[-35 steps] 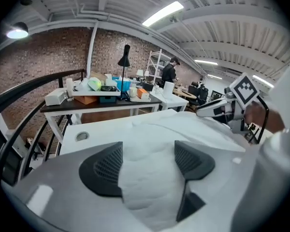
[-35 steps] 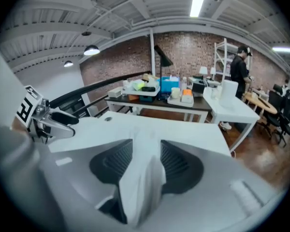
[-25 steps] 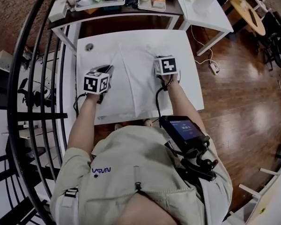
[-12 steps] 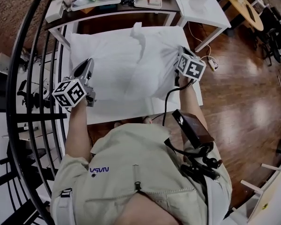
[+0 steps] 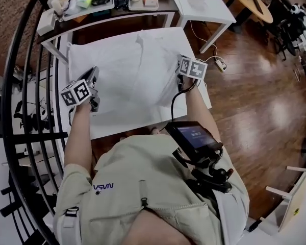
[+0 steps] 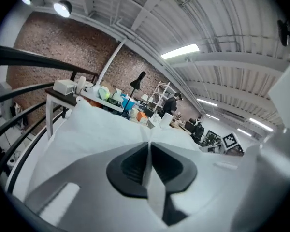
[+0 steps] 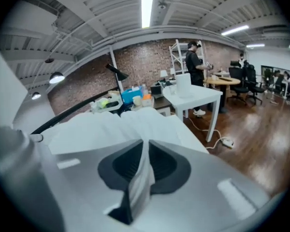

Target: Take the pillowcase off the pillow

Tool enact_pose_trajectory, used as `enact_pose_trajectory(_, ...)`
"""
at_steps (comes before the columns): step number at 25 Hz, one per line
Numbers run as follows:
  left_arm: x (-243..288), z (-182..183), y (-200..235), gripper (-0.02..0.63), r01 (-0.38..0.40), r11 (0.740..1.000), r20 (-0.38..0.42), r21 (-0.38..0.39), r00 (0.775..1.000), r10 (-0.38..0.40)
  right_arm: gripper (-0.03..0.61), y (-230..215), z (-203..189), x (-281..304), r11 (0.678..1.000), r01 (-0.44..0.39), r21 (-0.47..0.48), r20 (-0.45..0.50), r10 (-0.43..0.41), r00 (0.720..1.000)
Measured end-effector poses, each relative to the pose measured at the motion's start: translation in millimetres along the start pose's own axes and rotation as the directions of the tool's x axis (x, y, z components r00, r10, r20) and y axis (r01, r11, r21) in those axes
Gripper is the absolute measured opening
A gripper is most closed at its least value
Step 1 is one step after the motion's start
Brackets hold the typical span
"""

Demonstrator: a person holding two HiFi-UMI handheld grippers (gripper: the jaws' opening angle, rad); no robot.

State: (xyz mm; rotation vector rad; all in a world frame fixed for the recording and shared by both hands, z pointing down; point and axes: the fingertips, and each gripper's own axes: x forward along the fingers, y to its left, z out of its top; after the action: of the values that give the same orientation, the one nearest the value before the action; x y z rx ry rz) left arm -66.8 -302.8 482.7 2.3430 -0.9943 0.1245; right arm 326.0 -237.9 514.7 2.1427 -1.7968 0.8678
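A white pillow in its white pillowcase (image 5: 132,70) lies spread over the white table (image 5: 127,125). My left gripper (image 5: 95,73) is at the pillowcase's left edge and is shut on a fold of the cloth. In the left gripper view that fold runs between the pads of the left gripper (image 6: 149,146), and the pillowcase (image 6: 92,129) billows beyond. My right gripper (image 5: 180,64) is at the right edge. In the right gripper view the right gripper (image 7: 144,151) pinches a bunched fold of pillowcase (image 7: 130,122). Its jaws have just been opening a little, with the cloth still between them.
A cluttered desk with trays (image 5: 84,1) stands behind the table, and a white side table (image 5: 201,6) is at the back right. A black curved railing (image 5: 33,86) runs along the left. A power strip and cable (image 5: 220,64) lie on the wooden floor to the right.
Both grippers have moved from the pillow's near middle out to its side edges with cloth in them. The pillowcase was lifted and billowed half a second ago; it now hangs lower and flatter.
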Motion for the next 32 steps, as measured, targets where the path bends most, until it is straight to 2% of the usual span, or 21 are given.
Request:
enact_pose_trajectory(1, 7.1, 2.1, -0.6, 0.026, 0.0, 0.999, 0.009, 0.035, 1.0, 0.0, 0.056, 3.8, -0.7, 0.8, 0.999, -0.032, 0.0, 0.009, 0.032, 0.999)
enact_pose_trajectory(3, 15.6, 9.7, -7.1, 0.085, 0.019, 0.994, 0.021, 0.104, 1.0, -0.021, 0.142, 7.1, 7.6, -7.9, 0.998, -0.069, 0.002, 0.052, 0.069, 0.996)
enact_pose_trajectory(6, 13.4, 15.0, -20.0, 0.266, 0.046, 0.979, 0.014, 0.2, 0.999, -0.05, 0.158, 7.0, 21.4, -37.0, 0.997, -0.073, 0.002, 0.141, 0.072, 0.987)
enact_pose_trajectory(8, -3.0, 2.0, -28.4, 0.331, 0.019, 0.944, -0.01, 0.33, 1.0, -0.017, 0.158, 13.1, 13.8, -60.4, 0.997, -0.08, 0.006, 0.186, 0.077, 0.98)
enact_pose_trajectory(10, -18.2, -29.9, -42.3, 0.333, 0.025, 0.885, -0.07, 0.465, 0.998, 0.009, 0.158, 27.1, -5.9, -81.4, 0.995, -0.096, -0.012, 0.195, 0.097, 0.976)
enact_pose_trajectory(12, -24.4, -68.8, -52.8, 0.351, 0.061, 0.838, -0.153, 0.543, 0.988, 0.028, 0.178, 47.8, -31.7, -97.6, 0.991, -0.114, -0.071, 0.169, 0.125, 0.978)
enact_pose_trajectory(16, -28.3, -115.8, -51.6, 0.376, 0.087, 0.787, -0.247, 0.611, 0.965, 0.085, 0.21, 86.1, -95.8, -115.5, 0.975, -0.123, -0.183, 0.075, 0.139, 0.987)
enact_pose_trajectory(19, -22.5, -137.4, -46.9, 0.387, 0.129, 0.737, -0.324, 0.663, 0.937, 0.128, 0.235, 98.3, -139.0, -106.4, 0.968, -0.114, -0.224, -0.022, 0.112, 0.993)
enact_pose_trajectory(21, -13.6, -145.9, -37.9, 0.385, 0.128, 0.719, -0.342, 0.683, 0.926, 0.16, 0.236, 100.9, -155.0, -89.6, 0.963, -0.095, -0.252, -0.068, 0.08, 0.994)
enact_pose_trajectory(23, -6.4, -151.0, -31.1, 0.364, 0.106, 0.722, -0.335, 0.684, 0.925, 0.181, 0.236, 103.6, -158.5, -76.6, 0.957, -0.074, -0.28, -0.079, 0.054, 0.995)
enact_pose_trajectory(25, -3.6, -149.2, -33.4, 0.274, 0.088, 0.726, -0.315, 0.682, 0.932, 0.182, 0.196, 108.1, -153.9, -73.3, 0.952, -0.062, -0.301, -0.068, 0.043, 0.997)
enact_pose_trajectory(27, -6.3, -140.1, -41.9, 0.18, 0.073, 0.731, -0.287, 0.678, 0.943, 0.171, 0.109, 110.2, -148.3, -76.9, 0.947, -0.049, -0.316, -0.047, 0.037, 0.998)
enact_pose_trajectory(29, -12.9, -125.8, -51.0, 0.111, 0.051, 0.732, -0.245, 0.68, 0.956, 0.162, 0.048, 109.9, -144.1, -83.7, 0.949, -0.04, -0.313, -0.023, 0.035, 0.999)
enact_pose_trajectory(32, -24.7, -93.7, -50.5, 0.049, -0.032, 0.77, -0.132, 0.638, 0.98, 0.15, 0.019, 107.0, -135.0, -95.2, 0.955, -0.022, -0.295, 0.017, 0.029, 0.999)
